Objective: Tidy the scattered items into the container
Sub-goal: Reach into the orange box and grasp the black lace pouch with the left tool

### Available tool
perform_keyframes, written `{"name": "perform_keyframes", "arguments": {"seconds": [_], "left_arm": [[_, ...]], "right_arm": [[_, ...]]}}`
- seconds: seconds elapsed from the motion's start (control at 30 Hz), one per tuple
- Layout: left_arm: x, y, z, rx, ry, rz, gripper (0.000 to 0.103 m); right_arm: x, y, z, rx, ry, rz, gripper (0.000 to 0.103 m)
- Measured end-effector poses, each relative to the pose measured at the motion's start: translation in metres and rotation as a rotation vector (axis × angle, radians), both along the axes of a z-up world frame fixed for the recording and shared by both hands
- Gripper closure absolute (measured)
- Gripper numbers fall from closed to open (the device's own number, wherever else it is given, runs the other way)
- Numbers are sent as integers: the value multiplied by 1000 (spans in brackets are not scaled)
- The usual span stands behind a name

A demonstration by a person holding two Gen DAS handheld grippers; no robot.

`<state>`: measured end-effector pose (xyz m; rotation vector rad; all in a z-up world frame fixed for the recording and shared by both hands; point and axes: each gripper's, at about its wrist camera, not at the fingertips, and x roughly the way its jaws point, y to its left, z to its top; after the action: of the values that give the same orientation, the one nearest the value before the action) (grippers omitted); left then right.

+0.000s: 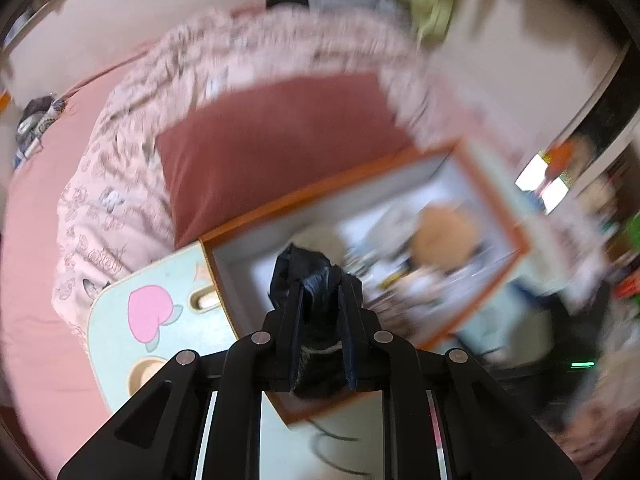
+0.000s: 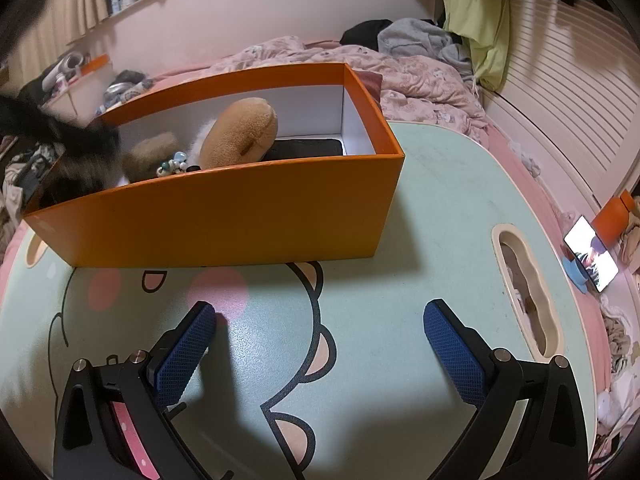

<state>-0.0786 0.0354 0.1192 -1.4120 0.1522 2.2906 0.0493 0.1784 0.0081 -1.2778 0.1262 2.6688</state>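
Observation:
An orange box (image 2: 224,216) with a white inside stands on a pale green cartoon table (image 2: 440,208). It holds a tan plush (image 2: 240,132), a black flat item (image 2: 308,147) and beads (image 2: 172,166). My left gripper (image 1: 319,284) is shut on a dark blue-black crumpled item (image 1: 304,270) and holds it over the box (image 1: 320,188); in the right wrist view it is a dark blur (image 2: 68,140) at the box's left end. My right gripper (image 2: 318,320) is open and empty above the table, in front of the box.
A bed with a pink patterned quilt (image 2: 400,76) and a dark red pillow (image 1: 272,148) lies behind the table. A lit phone (image 2: 592,258) and an orange bottle (image 2: 614,216) sit at the right. The table has a slot handle (image 2: 524,296).

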Motion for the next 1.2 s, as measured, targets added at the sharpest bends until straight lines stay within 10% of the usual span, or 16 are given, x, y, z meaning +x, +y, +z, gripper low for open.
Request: {"name": "perform_keyframes", "arguments": {"seconds": [0.27,0.53,0.67,0.97,1.1,1.2], "left_arm": [[84,-46,24,369,98,71,86],[57,-48,-23,270,51,158,85],[21,-30,-19,99,56,136,68],[-10,18,-74,-302,19,141,64],[-12,28,-85,-325,24,128,65],[-14,11,-77,-278,26,118,75]], "right_arm": [[4,-2,0,-16,10,14,0],[26,18,51,-117,148,51,0],[25,19,65,-100,182,37,0],[20,23,49,-165,139,55,0],[19,27,49,-177,144,55,2],[18,28,55,-181,151,71,26]]}}
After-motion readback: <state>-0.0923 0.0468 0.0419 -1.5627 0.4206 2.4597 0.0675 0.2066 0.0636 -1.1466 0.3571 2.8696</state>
